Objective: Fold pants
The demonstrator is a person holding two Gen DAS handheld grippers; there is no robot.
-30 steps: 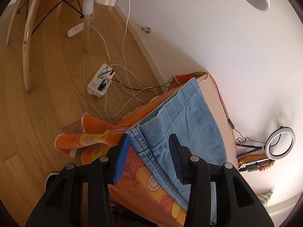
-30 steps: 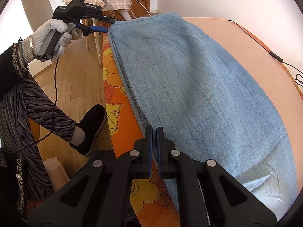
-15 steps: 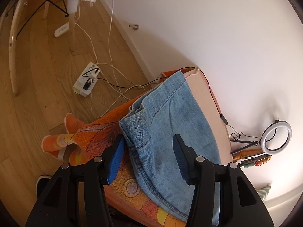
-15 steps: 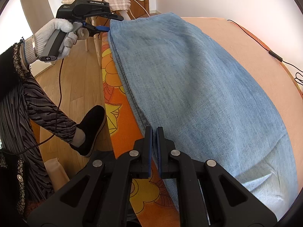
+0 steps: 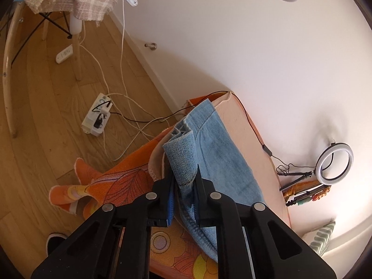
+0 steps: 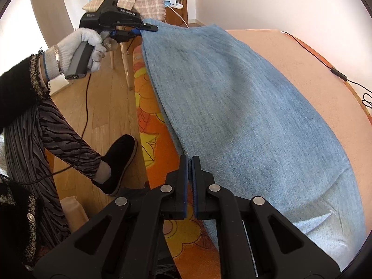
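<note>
In the left wrist view, the left gripper (image 5: 184, 186) is now clamped on a bunched corner of the jeans (image 5: 223, 160); half a second ago its fingers stood wide apart on either side of that corner. The pinched denim stands up between the fingers in a raised fold, while the rest of the one pair of jeans lies flat on the peach bed surface (image 5: 246, 134), over an orange floral sheet (image 5: 121, 183) that hangs off the edge toward the wooden floor (image 5: 46, 139). One white power strip (image 5: 96, 118) lies on the floor, and one ring light (image 5: 334, 164) stands by the wall.

In the right wrist view, the right gripper (image 6: 189, 162) has its fingers pressed together as before, at the near edge of the jeans (image 6: 244, 116) where denim meets the orange sheet; whether any cloth is caught between them cannot be told. At the far corner, the gloved left hand (image 6: 76, 48) holds the left gripper (image 6: 145, 29), closed on the denim edge. One black slipper (image 6: 118, 160) rests on the floor.
</note>
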